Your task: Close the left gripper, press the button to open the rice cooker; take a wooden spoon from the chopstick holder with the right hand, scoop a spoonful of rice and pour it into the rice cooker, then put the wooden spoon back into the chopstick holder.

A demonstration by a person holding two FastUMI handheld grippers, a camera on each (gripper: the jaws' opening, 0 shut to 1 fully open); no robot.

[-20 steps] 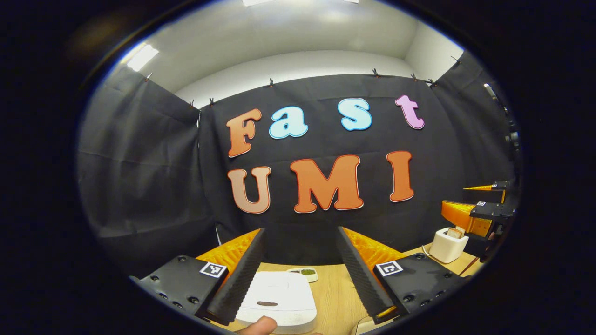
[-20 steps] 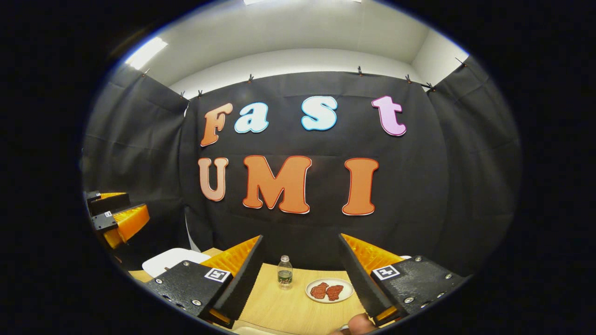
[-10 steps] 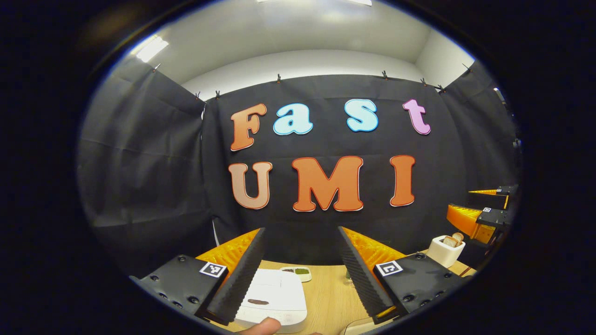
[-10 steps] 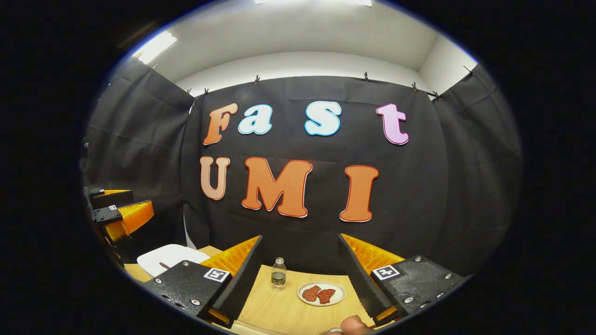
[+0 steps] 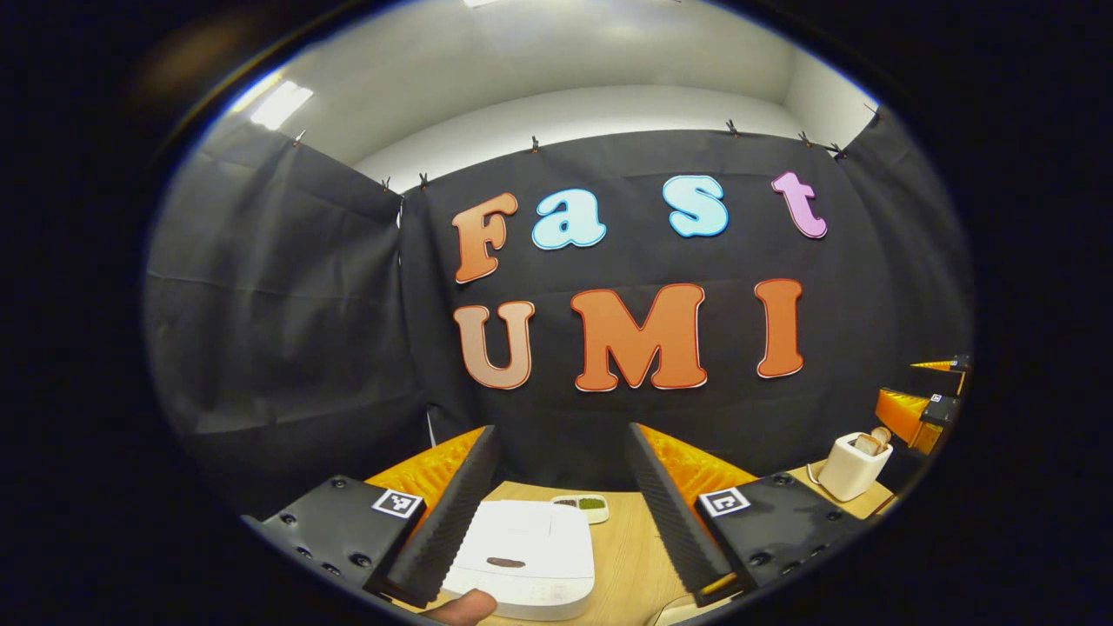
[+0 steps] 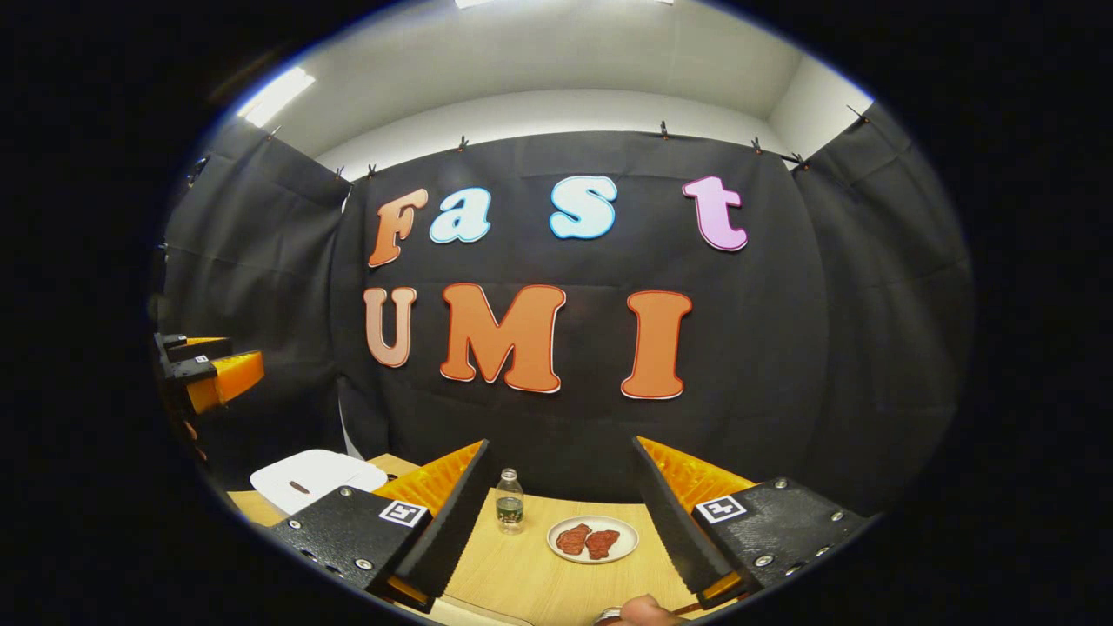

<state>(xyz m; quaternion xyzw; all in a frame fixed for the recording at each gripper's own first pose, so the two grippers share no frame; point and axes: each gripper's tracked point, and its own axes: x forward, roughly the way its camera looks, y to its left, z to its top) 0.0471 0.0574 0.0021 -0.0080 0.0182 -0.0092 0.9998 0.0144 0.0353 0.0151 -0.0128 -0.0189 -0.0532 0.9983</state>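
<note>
The white rice cooker [image 5: 526, 556] sits on the wooden table with its lid down and a dark button [image 5: 504, 562] on top. It lies below and between the fingers of my left gripper [image 5: 559, 435], which is open and held above it. The cooker [image 6: 317, 478] also shows at the left of the right gripper view. A white chopstick holder [image 5: 856, 468] with wooden pieces sticking out stands at the far right. My right gripper [image 6: 561, 443] is open and empty above the table. Each gripper shows in the other's view, the right gripper [image 5: 900, 382] and the left gripper [image 6: 243, 356].
A small dish with green and dark contents [image 5: 584, 504] lies behind the cooker. A small bottle [image 6: 509, 502] and a plate with red pieces [image 6: 592, 539] stand on the table [image 6: 539, 582] ahead of the right gripper. Thumbs [image 5: 465, 606] [image 6: 635, 611] show at the bottom edges.
Both views have shifted a little. The cooker sits more to the right in the left gripper view, and the right gripper has drifted toward that view's right edge. Both grippers stay open.
</note>
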